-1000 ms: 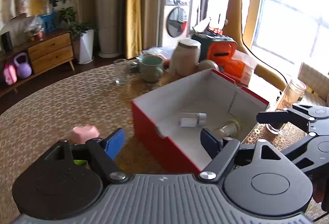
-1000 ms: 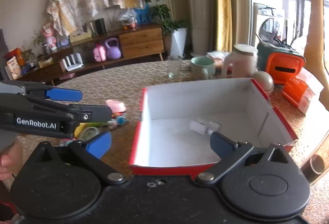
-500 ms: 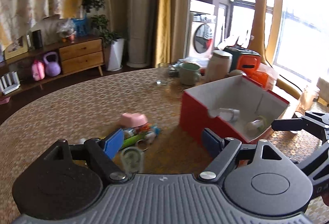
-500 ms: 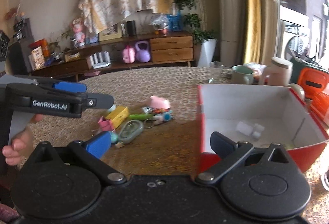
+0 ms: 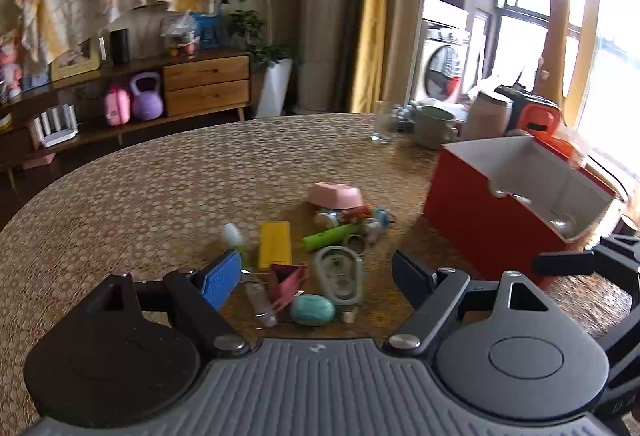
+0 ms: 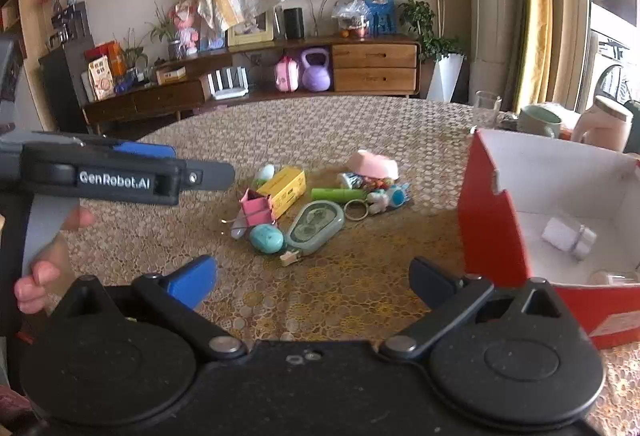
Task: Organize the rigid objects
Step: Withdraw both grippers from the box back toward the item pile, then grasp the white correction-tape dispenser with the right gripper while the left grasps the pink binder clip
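I see a big round table [image 6: 360,123] with a bumpy cloth on it. On its right side stands a red box [image 6: 492,228], open at the top so small things can drop in. A little white bottle [image 6: 568,234] lies inside it. Left of the box is a pile of toys that I think need tidying. In it are a pink dish [image 5: 335,194], a yellow block [image 5: 274,244], a green tube [image 5: 330,236] and a blue-green egg [image 5: 312,310]. My left gripper [image 5: 316,274] is wide and empty, with the egg just in front. My right gripper [image 6: 312,276] is wide and empty too, near the box.
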`<control>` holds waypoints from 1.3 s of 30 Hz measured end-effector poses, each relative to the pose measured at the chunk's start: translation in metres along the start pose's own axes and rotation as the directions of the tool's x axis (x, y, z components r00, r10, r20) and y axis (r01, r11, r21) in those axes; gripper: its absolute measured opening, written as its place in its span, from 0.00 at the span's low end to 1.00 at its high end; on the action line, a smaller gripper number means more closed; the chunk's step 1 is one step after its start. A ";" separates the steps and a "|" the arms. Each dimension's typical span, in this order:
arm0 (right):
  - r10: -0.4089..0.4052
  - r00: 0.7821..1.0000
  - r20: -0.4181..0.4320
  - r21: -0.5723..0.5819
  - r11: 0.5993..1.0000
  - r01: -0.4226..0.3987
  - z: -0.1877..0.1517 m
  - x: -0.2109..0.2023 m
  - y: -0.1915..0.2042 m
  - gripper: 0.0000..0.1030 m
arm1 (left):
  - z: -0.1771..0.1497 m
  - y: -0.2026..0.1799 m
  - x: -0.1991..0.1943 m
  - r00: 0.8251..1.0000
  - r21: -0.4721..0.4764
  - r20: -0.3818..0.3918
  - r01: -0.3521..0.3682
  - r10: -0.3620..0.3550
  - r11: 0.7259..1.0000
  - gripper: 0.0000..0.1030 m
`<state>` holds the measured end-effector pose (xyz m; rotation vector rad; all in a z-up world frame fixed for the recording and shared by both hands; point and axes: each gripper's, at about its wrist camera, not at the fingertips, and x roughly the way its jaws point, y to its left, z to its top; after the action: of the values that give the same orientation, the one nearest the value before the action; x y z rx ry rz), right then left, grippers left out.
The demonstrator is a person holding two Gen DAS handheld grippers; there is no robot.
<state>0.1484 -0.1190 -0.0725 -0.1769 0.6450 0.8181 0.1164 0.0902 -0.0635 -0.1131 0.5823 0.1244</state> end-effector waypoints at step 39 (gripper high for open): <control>-0.041 0.990 -0.134 0.107 0.993 0.055 0.030 0.122 -0.052 0.86 | -0.030 0.016 0.082 0.999 0.042 -0.004 -0.053 0.053 0.998 0.75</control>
<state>0.2614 -0.0669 -0.1261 -0.1458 0.8055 0.7264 0.1652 0.1091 -0.1354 -0.0575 0.5925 0.1638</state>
